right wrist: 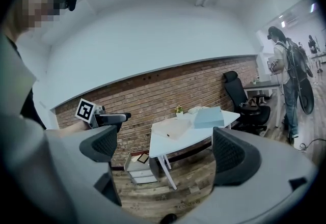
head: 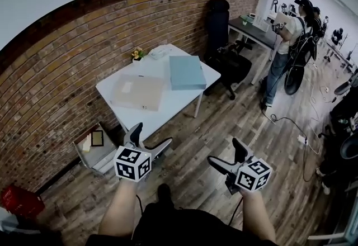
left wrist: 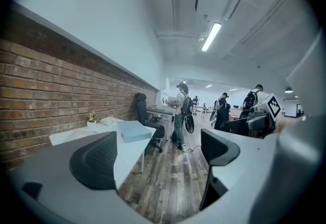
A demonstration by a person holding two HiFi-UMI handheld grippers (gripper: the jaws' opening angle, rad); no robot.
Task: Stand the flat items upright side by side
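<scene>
Two flat items lie on the white table: a beige folder at the left and a light blue box file at the right. Both also show in the right gripper view, beige folder and blue box file; the left gripper view catches the blue box file. My left gripper is open and empty, well short of the table's near edge. My right gripper is open and empty too, over the wooden floor. Left gripper and right gripper hold nothing.
A small potted flower and a white object sit at the table's far edge by the brick wall. A black office chair stands right of the table, a low drawer unit left. A person stands further back.
</scene>
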